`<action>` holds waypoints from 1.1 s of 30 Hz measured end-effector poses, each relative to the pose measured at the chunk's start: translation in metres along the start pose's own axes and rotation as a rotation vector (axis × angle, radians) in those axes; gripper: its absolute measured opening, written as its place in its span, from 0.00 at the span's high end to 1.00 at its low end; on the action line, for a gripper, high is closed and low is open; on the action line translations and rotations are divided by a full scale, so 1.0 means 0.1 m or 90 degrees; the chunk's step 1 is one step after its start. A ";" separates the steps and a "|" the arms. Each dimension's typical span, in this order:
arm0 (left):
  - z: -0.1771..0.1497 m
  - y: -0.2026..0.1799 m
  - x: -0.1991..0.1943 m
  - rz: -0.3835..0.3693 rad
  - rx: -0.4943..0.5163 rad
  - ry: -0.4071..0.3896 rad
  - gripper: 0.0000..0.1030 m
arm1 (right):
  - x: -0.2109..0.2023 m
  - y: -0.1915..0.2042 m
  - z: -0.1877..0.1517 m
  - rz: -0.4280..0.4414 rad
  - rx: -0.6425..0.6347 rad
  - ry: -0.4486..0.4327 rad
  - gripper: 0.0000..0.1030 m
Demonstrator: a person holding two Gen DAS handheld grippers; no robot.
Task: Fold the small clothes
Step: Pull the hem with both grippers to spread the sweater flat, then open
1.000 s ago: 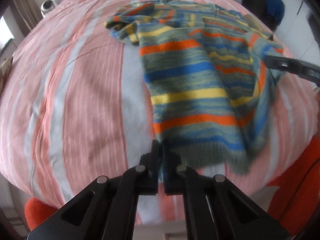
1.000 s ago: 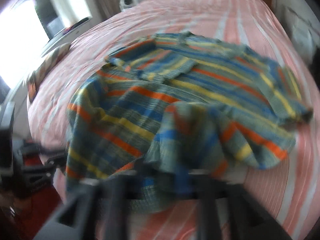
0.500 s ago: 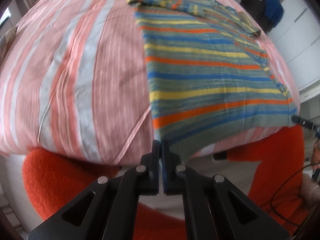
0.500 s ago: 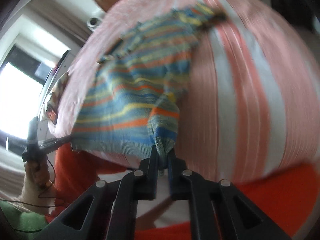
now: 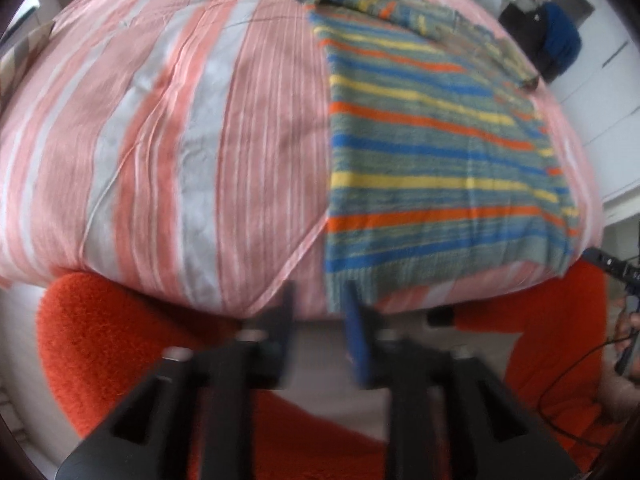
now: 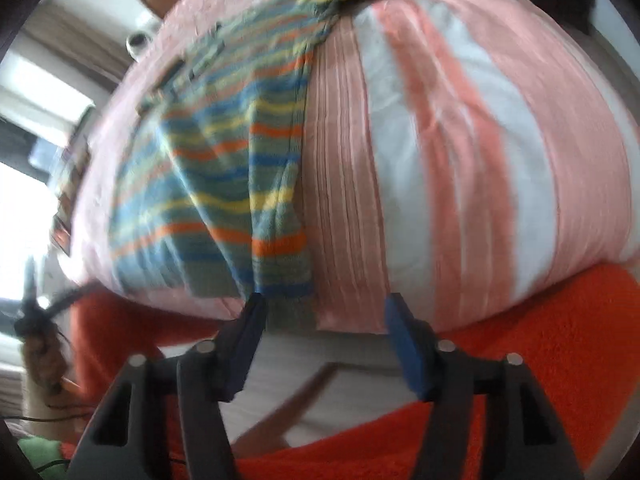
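Observation:
A knitted sweater (image 5: 432,160) striped grey-green, blue, yellow and orange lies spread flat on the pink-and-white striped bed (image 5: 168,128), its hem at the near edge. My left gripper (image 5: 320,300) hovers just before the hem's left corner; its jaws are opening and nothing is between them. In the right wrist view the same sweater (image 6: 224,184) lies with a fold along its right side. My right gripper (image 6: 324,308) is at the hem's right corner, jaws opening wide, and the cloth lies free beyond its pads.
An orange fleece blanket (image 5: 104,352) hangs below the bed's near edge in both views. A hand (image 6: 40,360) with a cable shows at the far left of the right wrist view. A dark bag (image 5: 556,44) stands by the white cupboards beyond the bed.
Both grippers pulled the sweater toward the near bed edge and laid it flat, then let go of the hem; both jaws went from shut to open.

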State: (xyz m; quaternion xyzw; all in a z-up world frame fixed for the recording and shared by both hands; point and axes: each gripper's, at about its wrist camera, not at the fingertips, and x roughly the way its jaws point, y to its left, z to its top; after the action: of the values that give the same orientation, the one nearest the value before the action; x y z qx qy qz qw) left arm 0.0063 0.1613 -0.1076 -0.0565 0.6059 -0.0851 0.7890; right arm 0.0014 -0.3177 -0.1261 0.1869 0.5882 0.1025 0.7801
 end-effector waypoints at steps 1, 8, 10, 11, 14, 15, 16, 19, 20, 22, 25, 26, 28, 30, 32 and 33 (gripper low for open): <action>0.01 0.02 0.00 -0.001 -0.004 -0.006 0.44 | -0.03 0.02 0.01 0.010 -0.004 -0.008 0.39; 0.11 -0.22 0.59 0.028 0.031 0.047 1.00 | 0.49 0.22 0.13 0.067 -0.025 0.054 0.46; 0.08 -0.21 0.51 0.023 0.044 0.042 1.00 | 0.49 0.17 0.09 0.062 -0.032 0.070 0.94; 0.07 -0.18 0.44 0.020 0.044 0.038 1.00 | 0.41 0.15 0.07 0.065 -0.033 0.066 0.93; 0.02 -0.03 0.14 0.031 0.046 0.023 1.00 | 0.04 0.20 0.07 0.084 -0.054 0.043 0.94; 0.00 -0.01 0.07 0.038 0.055 0.021 1.00 | -0.10 0.25 0.07 0.094 -0.062 0.040 0.94; 0.04 -0.05 0.09 0.048 0.062 0.020 1.00 | -0.15 0.29 0.06 0.095 -0.069 0.039 0.94; 0.00 -0.13 0.20 0.093 0.086 0.042 1.00 | -0.04 0.33 0.03 0.064 -0.071 0.062 0.94; 0.01 -0.16 0.30 0.105 0.089 0.054 1.00 | 0.08 0.28 0.02 0.051 -0.063 0.075 0.94; 0.04 -0.18 0.55 0.131 0.086 0.076 1.00 | 0.45 0.13 0.00 0.017 -0.035 0.110 0.94; 0.15 -0.28 0.76 0.155 0.090 0.079 1.00 | 0.73 -0.01 0.02 0.008 -0.005 0.115 0.94; 0.18 -0.30 0.79 0.160 0.090 0.079 1.00 | 0.76 -0.01 0.04 0.008 -0.002 0.112 0.94; 0.20 -0.33 0.83 0.166 0.086 0.077 1.00 | 0.77 -0.04 0.05 0.009 0.002 0.113 0.94; 0.20 -0.36 0.83 0.172 0.089 0.072 0.97 | 0.74 -0.06 0.05 0.015 0.002 0.114 0.94; 0.17 -0.43 0.79 0.172 0.090 0.066 0.95 | 0.70 -0.11 0.03 0.024 0.007 0.115 0.85; 0.07 -0.44 0.72 0.170 0.091 0.061 0.88 | 0.68 -0.12 0.03 0.027 0.012 0.119 0.80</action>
State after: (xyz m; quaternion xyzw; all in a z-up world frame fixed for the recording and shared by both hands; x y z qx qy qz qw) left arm 0.0288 0.1031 -0.1655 0.0850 0.6372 -0.0248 0.7656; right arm 0.0227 -0.3028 -0.1904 0.1963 0.6555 0.1307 0.7174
